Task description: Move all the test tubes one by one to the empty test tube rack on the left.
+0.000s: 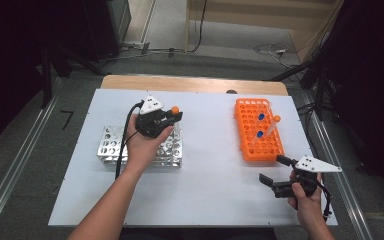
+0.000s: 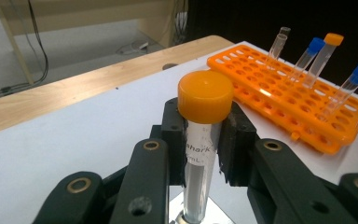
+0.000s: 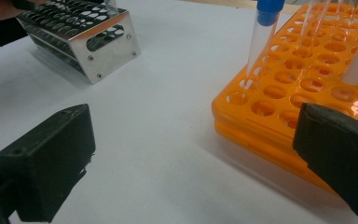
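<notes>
Holding one clear plastic test tube with an orange screw cap [image 2: 205, 100], our left hand-held gripper [image 1: 172, 116] has its jaws clamped on the tube just beneath the cap, above the shiny perforated metal rack [image 1: 111, 145] that sits under and behind it on the white tabletop [image 1: 210, 165].

Progress, as we judge it: one tube is in transit towards the metal rack; its foot seems to sit at or just over a hole, though we cannot tell whether it has entered. We see no other tube standing in the metal rack. Left to move: the tubes in the orange plastic grid rack [image 1: 258, 131], well off to the far side of the left hand-held gripper, namely two blue-capped tubes [image 2: 356, 77], one orange-capped tube [image 2: 328, 46] and an uncapped clear one [image 2: 279, 42].

Our right hand-held gripper [image 1: 275, 170] is spread wide and empty, resting low, just short of the orange rack's near corner.

View notes: the left gripper view gives the printed label on the held tube and the count of remaining tubes; the high view gives both racks' layout; the right gripper view shows the gaping jaws and the orange rack's empty front holes.
</notes>
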`<state>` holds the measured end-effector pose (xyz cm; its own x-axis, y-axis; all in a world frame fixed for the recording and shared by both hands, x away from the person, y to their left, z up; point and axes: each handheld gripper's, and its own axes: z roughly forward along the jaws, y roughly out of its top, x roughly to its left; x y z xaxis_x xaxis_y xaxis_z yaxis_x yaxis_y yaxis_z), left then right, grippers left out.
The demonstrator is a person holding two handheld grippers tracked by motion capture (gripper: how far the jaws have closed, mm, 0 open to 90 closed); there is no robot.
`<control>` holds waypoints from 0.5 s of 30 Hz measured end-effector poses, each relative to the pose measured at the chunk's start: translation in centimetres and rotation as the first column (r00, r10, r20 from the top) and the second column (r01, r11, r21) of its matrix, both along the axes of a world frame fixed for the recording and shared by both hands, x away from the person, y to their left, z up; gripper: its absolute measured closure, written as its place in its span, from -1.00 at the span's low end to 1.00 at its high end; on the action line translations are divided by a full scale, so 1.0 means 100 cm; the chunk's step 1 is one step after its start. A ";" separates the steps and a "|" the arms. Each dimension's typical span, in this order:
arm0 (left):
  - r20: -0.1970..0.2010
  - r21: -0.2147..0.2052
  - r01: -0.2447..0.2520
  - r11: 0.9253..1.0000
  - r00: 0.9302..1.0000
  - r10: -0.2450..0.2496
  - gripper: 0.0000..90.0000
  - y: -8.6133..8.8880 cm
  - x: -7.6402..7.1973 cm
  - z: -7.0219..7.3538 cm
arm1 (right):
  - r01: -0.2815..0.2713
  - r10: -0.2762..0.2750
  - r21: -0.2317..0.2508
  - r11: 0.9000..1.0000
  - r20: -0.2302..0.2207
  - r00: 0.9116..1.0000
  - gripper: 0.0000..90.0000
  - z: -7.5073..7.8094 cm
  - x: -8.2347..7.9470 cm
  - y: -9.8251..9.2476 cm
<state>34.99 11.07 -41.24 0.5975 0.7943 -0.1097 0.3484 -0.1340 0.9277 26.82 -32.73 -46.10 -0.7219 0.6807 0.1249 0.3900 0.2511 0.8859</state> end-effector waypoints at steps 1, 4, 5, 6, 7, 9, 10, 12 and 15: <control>-0.005 -0.004 -0.003 1.000 1.000 0.003 0.67 0.000 0.000 0.000 | -0.001 0.001 -0.001 1.000 0.000 1.000 -1.00 0.000 0.000 0.000; -0.008 -0.004 -0.008 1.000 1.000 0.008 0.66 0.001 0.000 0.000 | 0.000 0.000 -0.003 1.000 0.000 1.000 -1.00 -0.001 0.000 0.001; -0.007 0.010 -0.012 1.000 1.000 0.013 0.66 0.001 0.000 0.000 | 0.001 -0.001 -0.003 1.000 0.000 1.000 -1.00 -0.001 0.000 0.000; -0.008 0.017 -0.013 1.000 1.000 0.014 0.66 0.001 -0.001 0.000 | 0.002 -0.002 -0.002 1.000 -0.001 1.000 -1.00 -0.001 0.000 0.000; -0.006 0.020 -0.013 1.000 1.000 0.013 0.66 0.001 -0.001 -0.001 | 0.003 -0.003 -0.002 1.000 -0.002 1.000 -1.00 -0.001 0.000 0.000; -0.010 0.027 -0.008 1.000 1.000 0.009 0.66 0.000 -0.001 -0.002 | 0.005 -0.005 -0.002 1.000 -0.002 1.000 -1.00 -0.001 0.000 0.000; -0.010 0.034 -0.007 0.999 1.000 0.007 0.66 -0.001 -0.001 -0.003 | 0.005 -0.005 -0.002 1.000 -0.002 1.000 -1.00 -0.001 0.000 0.000; -0.015 0.050 0.000 0.999 1.000 0.001 0.66 -0.003 -0.001 -0.005 | 0.005 -0.005 -0.006 1.000 -0.002 1.000 -1.00 -0.001 0.000 0.000; -0.030 0.053 0.000 0.999 1.000 0.002 0.66 -0.005 0.000 -0.009 | 0.005 -0.005 -0.009 1.000 -0.001 1.000 -1.00 -0.002 0.000 0.001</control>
<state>34.96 10.57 -42.13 0.5939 0.8000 -0.0853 0.3765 -0.1826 0.9082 26.86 -32.62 -46.29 -0.7185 0.6852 0.1195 0.3921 0.2571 0.8833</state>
